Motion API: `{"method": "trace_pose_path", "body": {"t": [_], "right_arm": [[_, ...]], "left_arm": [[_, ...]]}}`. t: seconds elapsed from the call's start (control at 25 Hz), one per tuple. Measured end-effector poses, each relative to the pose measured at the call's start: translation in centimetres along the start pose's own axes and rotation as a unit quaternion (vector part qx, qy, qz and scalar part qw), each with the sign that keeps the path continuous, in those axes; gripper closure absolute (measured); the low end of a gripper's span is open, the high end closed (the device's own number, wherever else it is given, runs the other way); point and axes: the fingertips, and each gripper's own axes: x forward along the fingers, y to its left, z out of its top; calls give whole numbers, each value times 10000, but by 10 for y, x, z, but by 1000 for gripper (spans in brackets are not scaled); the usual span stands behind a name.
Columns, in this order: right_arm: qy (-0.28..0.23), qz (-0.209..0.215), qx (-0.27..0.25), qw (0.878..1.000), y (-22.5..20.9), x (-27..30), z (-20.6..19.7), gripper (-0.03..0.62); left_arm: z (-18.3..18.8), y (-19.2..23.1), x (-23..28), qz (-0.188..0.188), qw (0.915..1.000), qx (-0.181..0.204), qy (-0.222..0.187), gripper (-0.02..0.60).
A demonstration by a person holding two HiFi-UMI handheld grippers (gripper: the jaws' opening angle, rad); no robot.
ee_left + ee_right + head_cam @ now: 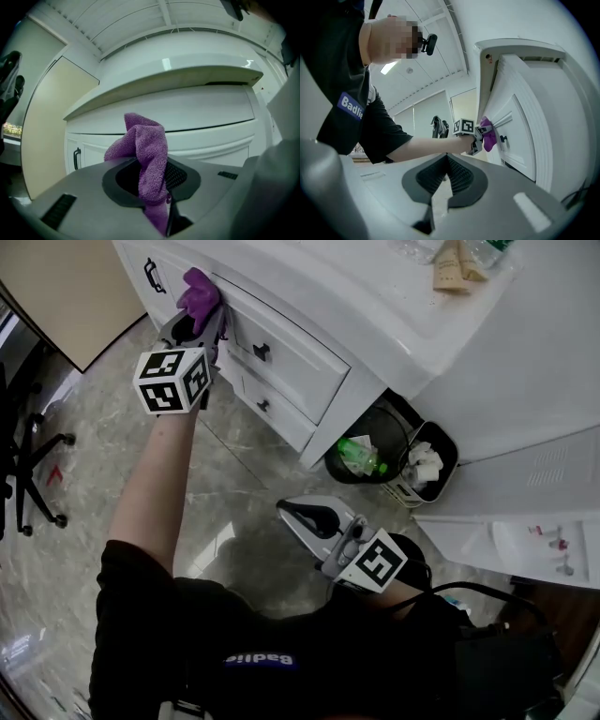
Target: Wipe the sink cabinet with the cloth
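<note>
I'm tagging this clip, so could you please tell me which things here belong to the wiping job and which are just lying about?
Job: cloth, left gripper with jaws shut on it, cabinet.
Lying about: right gripper (idle, jaws together), bin, bottle in it, chair.

The purple cloth (199, 292), bunched and pinched upright in the left gripper (200, 320), lay against the upper front of the white sink cabinet (300, 362), whose panelled drawers with small black knobs were all closed.

Purple cloth (146, 154), white cabinet (300, 362)
</note>
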Motion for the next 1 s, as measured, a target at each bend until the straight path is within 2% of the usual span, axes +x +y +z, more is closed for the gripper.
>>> {"method": "trace_pose_path", "body": {"t": [0.16, 0.36, 0.64, 0.72, 0.84, 1.0], "right_arm": [[-107, -81, -79, 9999, -6, -5, 5, 599], [-145, 41, -83, 9999, -3, -5, 4, 599], [-239, 108, 3, 9997, -7, -5, 4, 599], [-265, 114, 36, 9996, -9, -5, 5, 599], [-306, 102, 27, 9995, -13, -7, 6, 599], [-358, 158, -195, 9990, -15, -8, 4, 599]], "left_arm": [[-48, 4, 8, 51, 9987, -324, 393, 497], [-95, 9, 13, 117, 9942, -741, 765, 497], [-139, -13, 6, -82, 9866, -914, 1345, 497], [-134, -19, 0, -165, 9869, -887, 1335, 497], [-96, -22, -12, -264, 9920, -768, 969, 497], [-29, -30, -29, -474, 9977, -159, 461, 497]]}}
